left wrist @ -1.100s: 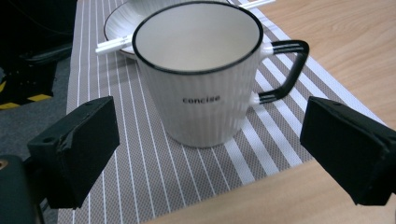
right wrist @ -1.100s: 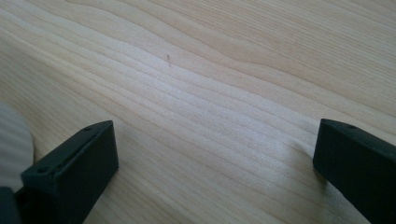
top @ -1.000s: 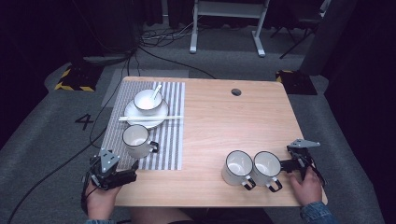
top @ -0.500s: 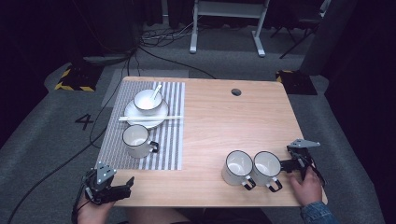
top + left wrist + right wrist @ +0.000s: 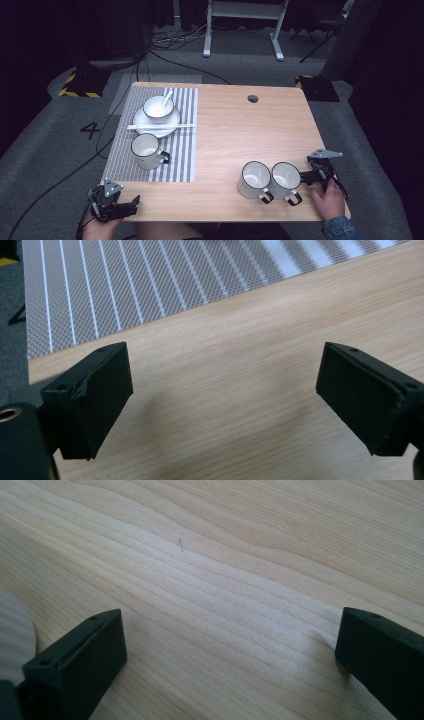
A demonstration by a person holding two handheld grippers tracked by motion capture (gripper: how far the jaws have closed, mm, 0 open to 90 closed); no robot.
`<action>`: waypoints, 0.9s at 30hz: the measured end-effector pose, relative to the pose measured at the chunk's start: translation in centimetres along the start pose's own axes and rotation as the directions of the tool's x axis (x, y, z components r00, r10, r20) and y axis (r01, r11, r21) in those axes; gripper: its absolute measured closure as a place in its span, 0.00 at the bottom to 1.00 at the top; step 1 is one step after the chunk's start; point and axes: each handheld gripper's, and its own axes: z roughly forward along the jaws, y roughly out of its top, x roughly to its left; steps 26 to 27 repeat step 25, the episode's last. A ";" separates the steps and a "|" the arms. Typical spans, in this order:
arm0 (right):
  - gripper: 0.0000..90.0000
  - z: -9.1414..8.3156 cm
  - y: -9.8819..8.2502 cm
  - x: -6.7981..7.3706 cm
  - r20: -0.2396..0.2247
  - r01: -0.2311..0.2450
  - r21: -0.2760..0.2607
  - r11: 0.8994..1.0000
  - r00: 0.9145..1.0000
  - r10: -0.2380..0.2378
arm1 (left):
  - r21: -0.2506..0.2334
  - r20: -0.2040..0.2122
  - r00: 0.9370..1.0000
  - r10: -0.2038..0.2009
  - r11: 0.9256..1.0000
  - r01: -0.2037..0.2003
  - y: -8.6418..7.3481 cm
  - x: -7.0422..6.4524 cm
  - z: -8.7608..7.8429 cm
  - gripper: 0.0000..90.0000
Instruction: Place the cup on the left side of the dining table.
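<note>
my left gripper (image 5: 131, 205) sat at the near left corner of the wooden table (image 5: 235, 130), jaws spread wide over bare wood just short of the striped placemat (image 5: 182, 150). my right gripper (image 5: 306, 176) rested at the near right edge, jaws spread too, just beside two white mugs (image 5: 270, 180) that touched each other. on the mat stood a third mug (image 5: 146, 149), and a bowl (image 5: 158, 107) on a plate (image 5: 142, 122) with chopsticks (image 5: 160, 126) across it.

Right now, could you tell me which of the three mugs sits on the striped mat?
The mug below the plate; the other two mugs stand on bare wood.
</note>
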 end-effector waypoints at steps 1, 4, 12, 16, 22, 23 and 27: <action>0.00 0.0 0.0 0.0 0.000 0.000 0.000 1.000 1.000 0.000 | -0.014 0.009 1.000 -0.012 1.000 0.013 -0.2 0.2 0.1 0.08; 0.00 0.0 0.0 0.0 0.000 0.000 0.000 1.000 1.000 0.000 | -0.083 -0.009 0.999 -0.050 0.995 0.049 -0.9 0.8 0.2 0.09; 0.00 0.0 0.0 0.0 0.000 0.000 0.000 1.000 1.000 0.000 | -0.274 0.047 0.999 0.009 0.962 0.004 -3.0 1.2 1.0 0.11; 0.00 0.0 0.0 0.0 0.000 0.000 0.000 1.000 1.000 0.000 | -0.283 0.035 0.999 -0.015 0.959 0.025 -2.9 1.0 1.3 0.11; 0.00 0.0 0.0 0.0 0.000 0.000 0.000 1.000 1.000 0.000 | -0.319 0.038 0.999 -0.023 0.947 0.034 -3.2 0.8 1.6 0.11; 0.00 0.0 0.0 0.0 0.000 0.000 0.000 1.000 1.000 0.000 | -0.304 0.036 0.999 -0.018 0.952 0.028 -3.1 0.9 1.5 0.11; 0.00 0.0 0.0 0.0 0.000 0.000 0.000 1.000 1.000 0.000 | -0.261 0.017 0.999 -0.032 0.965 0.036 -2.6 0.8 1.1 0.12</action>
